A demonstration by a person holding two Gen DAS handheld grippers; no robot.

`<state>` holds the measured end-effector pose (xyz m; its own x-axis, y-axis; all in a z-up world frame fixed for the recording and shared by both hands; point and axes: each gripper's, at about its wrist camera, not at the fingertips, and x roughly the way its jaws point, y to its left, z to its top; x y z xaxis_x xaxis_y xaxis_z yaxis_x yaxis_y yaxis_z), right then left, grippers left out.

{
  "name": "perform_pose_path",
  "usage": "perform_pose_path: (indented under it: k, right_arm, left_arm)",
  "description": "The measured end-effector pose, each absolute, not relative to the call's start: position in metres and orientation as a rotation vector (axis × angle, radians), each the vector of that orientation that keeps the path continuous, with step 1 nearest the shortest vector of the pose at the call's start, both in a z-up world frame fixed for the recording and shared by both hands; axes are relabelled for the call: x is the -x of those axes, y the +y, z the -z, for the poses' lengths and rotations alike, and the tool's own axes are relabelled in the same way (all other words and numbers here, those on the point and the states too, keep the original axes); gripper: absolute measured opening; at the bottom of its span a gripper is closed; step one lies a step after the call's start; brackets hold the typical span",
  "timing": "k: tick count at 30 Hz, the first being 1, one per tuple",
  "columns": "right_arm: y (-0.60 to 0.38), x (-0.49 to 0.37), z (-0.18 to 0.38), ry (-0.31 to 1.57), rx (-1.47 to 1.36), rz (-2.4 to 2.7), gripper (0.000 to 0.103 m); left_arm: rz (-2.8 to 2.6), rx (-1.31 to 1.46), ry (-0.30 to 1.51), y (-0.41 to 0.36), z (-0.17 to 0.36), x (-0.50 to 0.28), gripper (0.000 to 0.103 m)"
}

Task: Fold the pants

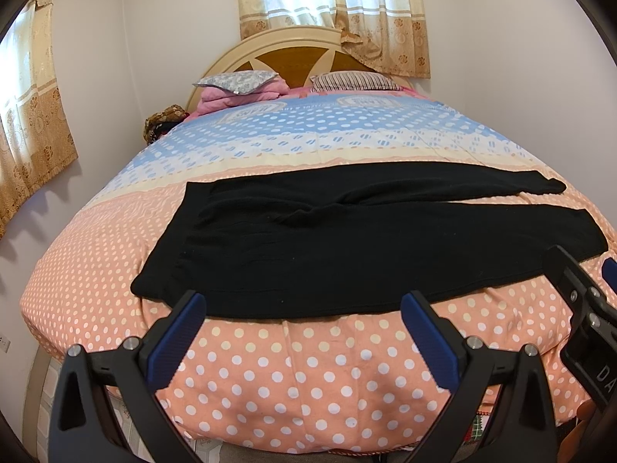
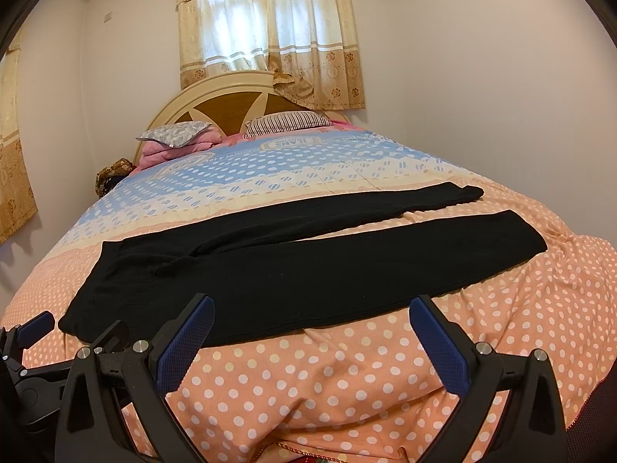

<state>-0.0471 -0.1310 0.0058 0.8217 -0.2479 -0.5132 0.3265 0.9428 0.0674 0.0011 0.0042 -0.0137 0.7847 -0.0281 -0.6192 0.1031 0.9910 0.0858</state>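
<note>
Black pants (image 1: pixel 347 243) lie flat across the bed, waistband at the left, both legs running to the right, slightly apart. They also show in the right wrist view (image 2: pixel 308 270). My left gripper (image 1: pixel 302 303) is open and empty, just short of the pants' near edge. My right gripper (image 2: pixel 312 312) is open and empty, also at the near edge. The right gripper shows at the right edge of the left wrist view (image 1: pixel 578 281); the left gripper shows at the left edge of the right wrist view (image 2: pixel 34 328).
The bed has a polka-dot quilt (image 1: pixel 308 378), peach near me and blue farther back. Pillows (image 1: pixel 239 81) and a pink blanket lie by the headboard (image 1: pixel 293 46). Walls and curtained windows surround the bed.
</note>
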Motion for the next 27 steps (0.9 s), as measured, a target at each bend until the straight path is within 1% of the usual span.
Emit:
perform_pose_path:
  k: [27]
  right_arm:
    - [-0.1310, 0.0475, -0.0047, 0.524, -0.156, 0.306, 0.102]
  left_arm:
    - [0.066, -0.114, 0.673, 0.0108, 0.0205, -0.0002, 0.103]
